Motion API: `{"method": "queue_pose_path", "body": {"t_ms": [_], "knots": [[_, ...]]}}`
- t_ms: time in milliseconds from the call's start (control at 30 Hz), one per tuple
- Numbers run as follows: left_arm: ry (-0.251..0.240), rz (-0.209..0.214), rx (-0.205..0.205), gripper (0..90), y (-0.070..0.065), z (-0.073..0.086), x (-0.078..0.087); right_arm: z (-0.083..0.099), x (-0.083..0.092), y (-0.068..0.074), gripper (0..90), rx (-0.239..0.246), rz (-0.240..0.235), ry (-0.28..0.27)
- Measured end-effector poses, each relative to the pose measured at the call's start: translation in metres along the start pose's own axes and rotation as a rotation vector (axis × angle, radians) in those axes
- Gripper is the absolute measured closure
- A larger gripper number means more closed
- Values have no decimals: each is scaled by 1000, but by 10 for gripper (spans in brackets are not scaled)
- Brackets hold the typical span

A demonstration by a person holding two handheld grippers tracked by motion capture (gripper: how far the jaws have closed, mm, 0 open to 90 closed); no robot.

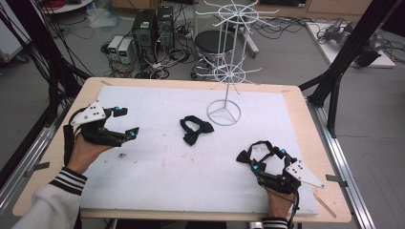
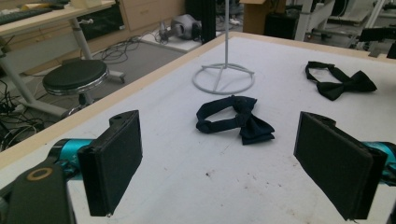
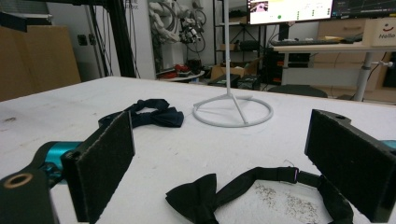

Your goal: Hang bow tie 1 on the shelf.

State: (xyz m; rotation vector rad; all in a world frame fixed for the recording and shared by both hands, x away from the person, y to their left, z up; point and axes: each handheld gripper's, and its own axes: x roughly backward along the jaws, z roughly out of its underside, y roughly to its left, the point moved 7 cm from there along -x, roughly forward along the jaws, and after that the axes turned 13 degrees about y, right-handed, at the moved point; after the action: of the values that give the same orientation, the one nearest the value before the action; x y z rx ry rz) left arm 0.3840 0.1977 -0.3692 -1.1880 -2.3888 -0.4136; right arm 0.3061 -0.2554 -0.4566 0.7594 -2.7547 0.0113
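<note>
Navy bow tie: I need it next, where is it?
The navy bow tie lies mid-table in the high view, just left of the white stand's ring base.

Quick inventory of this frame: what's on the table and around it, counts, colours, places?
Bow tie: 2. Dark navy one mid-table; black one lying between the right tool's jaws.
Wire stand: 1, white, far centre of the table.
Table cover: 1, white, on a wooden tabletop.
Stool: 1, black seat, on the floor beyond the table.
Computer towers: 2, dark, floor, far left.
Left tool: open, above the table's left side.
Right tool: open, near right.
</note>
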Motion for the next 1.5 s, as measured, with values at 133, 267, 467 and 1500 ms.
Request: {"method": "queue_pose_path", "body": {"t_ms": [133, 267, 467, 1500], "knots": [[12, 9, -7, 157, -2, -5, -6, 1, 0, 1, 76, 3, -3, 6], [41, 18, -22, 157, -4, -9, -14, 0, 0, 1, 76, 14, -3, 2], [62, 33, -20, 157, -4, -19, -23, 0, 1, 1, 76, 10, -9, -8], [234, 121, -110, 158, -22, -53, -107, 0, 3, 1, 75, 7, -16, -27]]}}
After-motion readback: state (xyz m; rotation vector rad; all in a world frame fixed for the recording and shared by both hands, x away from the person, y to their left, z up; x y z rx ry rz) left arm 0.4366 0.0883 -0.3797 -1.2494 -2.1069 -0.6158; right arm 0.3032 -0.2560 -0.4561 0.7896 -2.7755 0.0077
